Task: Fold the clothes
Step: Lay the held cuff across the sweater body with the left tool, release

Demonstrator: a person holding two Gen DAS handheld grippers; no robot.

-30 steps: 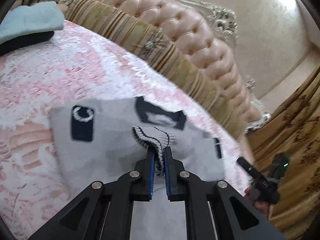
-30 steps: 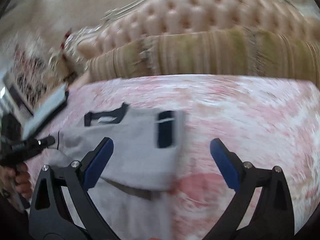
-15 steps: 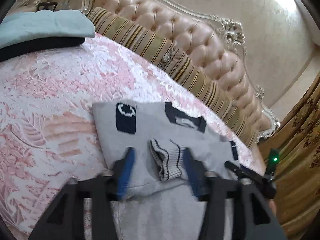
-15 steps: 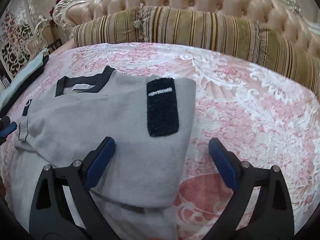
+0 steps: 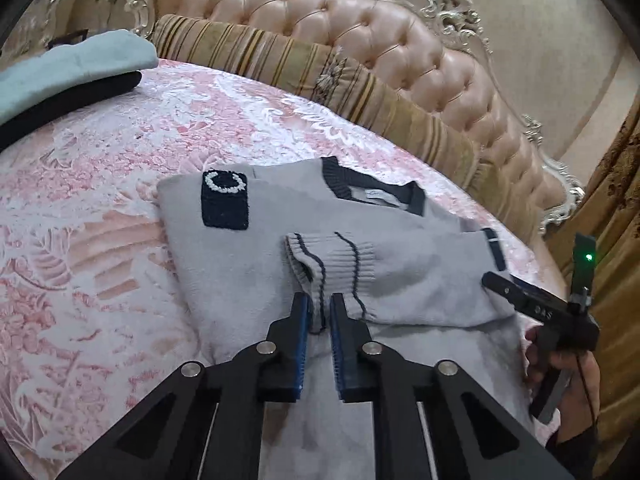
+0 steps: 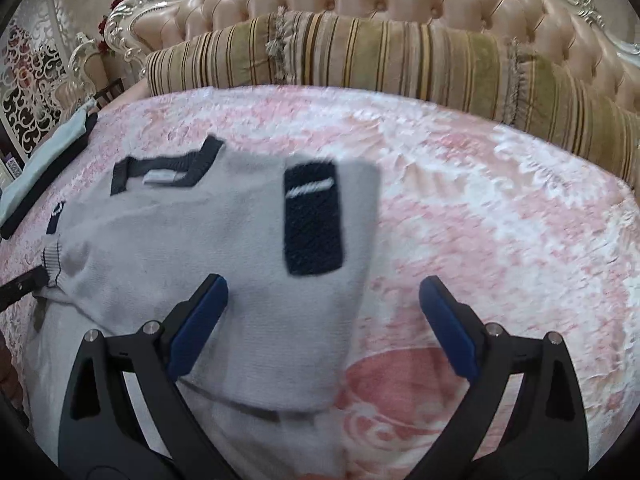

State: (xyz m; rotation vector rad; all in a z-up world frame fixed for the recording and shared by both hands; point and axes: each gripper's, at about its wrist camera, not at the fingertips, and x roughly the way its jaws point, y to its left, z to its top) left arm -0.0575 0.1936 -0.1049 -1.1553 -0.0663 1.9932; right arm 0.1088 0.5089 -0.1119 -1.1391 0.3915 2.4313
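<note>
A grey sweater [image 5: 400,272] with navy patches [image 5: 224,200] and a navy collar [image 5: 372,188] lies on the pink bedspread [image 5: 100,200], both sides folded in. Its striped sleeve cuff [image 5: 332,260] rests on the body. My left gripper [image 5: 319,308] is closing with the cuff's near edge between its blue pads, and the pads do not seem to press on it. My right gripper [image 6: 322,292] hangs wide open over the folded right edge of the sweater [image 6: 200,240], just below a navy patch [image 6: 314,220], holding nothing. In the left wrist view a hand [image 5: 560,360] holds the right gripper.
A folded light-blue and black pile [image 5: 72,68] lies at the bed's far left. A striped bolster [image 5: 320,76] and a tufted headboard [image 5: 340,12] close off the far side. A gold curtain [image 5: 616,200] hangs at the right. Bare bedspread [image 6: 500,220] lies right of the sweater.
My left jaws opened and let the cuff drop onto the sweater, then narrowed again around its near edge. My right gripper sank closer to the sweater and stayed open.
</note>
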